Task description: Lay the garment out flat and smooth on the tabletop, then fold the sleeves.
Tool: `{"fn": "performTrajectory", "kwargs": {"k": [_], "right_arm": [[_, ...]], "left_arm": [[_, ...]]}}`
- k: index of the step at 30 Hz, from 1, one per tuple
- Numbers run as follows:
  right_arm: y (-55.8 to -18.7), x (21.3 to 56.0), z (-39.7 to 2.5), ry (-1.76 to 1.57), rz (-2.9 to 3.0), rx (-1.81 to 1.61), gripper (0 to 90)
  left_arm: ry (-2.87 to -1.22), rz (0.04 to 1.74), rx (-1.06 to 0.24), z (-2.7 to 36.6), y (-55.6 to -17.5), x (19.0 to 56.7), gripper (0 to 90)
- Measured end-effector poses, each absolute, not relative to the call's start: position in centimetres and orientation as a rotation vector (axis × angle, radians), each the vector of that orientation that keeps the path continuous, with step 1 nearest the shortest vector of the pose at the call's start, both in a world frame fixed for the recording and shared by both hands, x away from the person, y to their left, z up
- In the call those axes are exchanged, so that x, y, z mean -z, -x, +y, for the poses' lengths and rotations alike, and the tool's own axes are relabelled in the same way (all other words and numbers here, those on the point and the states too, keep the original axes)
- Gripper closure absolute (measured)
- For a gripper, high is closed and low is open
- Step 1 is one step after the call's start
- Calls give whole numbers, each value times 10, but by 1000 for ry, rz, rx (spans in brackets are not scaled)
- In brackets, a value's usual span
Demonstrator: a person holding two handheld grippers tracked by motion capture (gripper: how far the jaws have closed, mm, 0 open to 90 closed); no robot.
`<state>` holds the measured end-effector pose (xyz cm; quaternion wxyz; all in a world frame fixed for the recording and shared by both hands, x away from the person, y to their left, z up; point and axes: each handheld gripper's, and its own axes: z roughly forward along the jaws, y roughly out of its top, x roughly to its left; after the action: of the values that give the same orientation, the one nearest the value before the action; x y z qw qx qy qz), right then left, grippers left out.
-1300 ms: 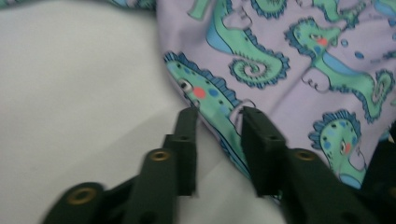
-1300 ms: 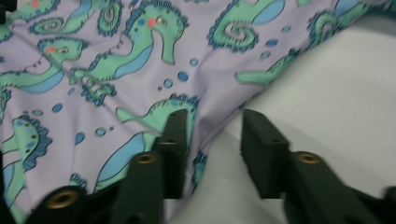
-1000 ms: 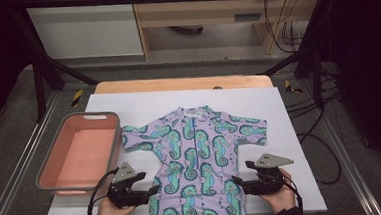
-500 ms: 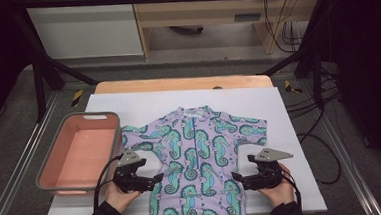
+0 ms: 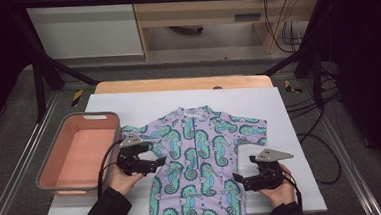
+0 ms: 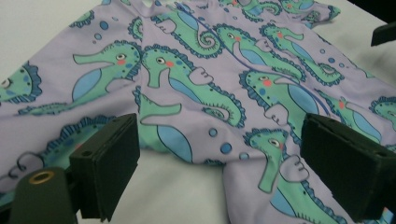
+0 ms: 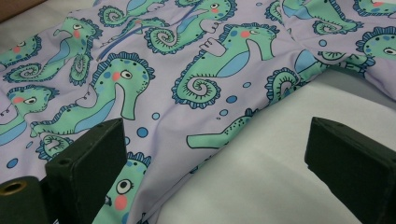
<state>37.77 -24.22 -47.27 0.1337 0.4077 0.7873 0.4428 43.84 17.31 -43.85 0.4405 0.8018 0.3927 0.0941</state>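
Note:
A lilac child's swimsuit point(image 5: 196, 152) printed with green seahorses lies flat, front up, on a white board point(image 5: 143, 103). My left gripper point(image 5: 158, 163) is open at the suit's left side, just under the short sleeve. In the left gripper view the open left gripper point(image 6: 224, 172) hovers over the swimsuit point(image 6: 210, 70) where sleeve and body meet. My right gripper point(image 5: 239, 177) is open at the suit's right edge, lower down. In the right gripper view the open right gripper point(image 7: 219, 172) straddles the side hem of the swimsuit point(image 7: 163, 70), one jaw over cloth, the other over bare board.
An empty pink tub point(image 5: 76, 154) with a grey rim stands at the board's left edge, close to my left hand. A wooden tabletop edge point(image 5: 182, 84) runs behind the board. Black cables point(image 5: 321, 144) lie to the right, and black frame posts stand at both back corners.
My left gripper has moved away from the person and toward the sleeve, from beside the suit's lower leg to under its arm. The right gripper has barely shifted.

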Motion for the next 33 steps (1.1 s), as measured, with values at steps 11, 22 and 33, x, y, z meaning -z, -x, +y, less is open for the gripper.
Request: {"fn": "performTrajectory", "kwargs": {"k": [11, 22, 33], "right_arm": [[-378, 472, -244, -1175, 2280, -1287, 56], [-378, 473, -243, -1176, 2281, -1285, 56], [-377, 473, -243, -1176, 2285, -1283, 58]], "left_arm": [[-1964, 1009, -297, 173, -468, 445, 117], [-1999, 1112, -390, 173, -504, 443, 139], [-2066, 1228, -483, 176, -527, 457, 266]]}}
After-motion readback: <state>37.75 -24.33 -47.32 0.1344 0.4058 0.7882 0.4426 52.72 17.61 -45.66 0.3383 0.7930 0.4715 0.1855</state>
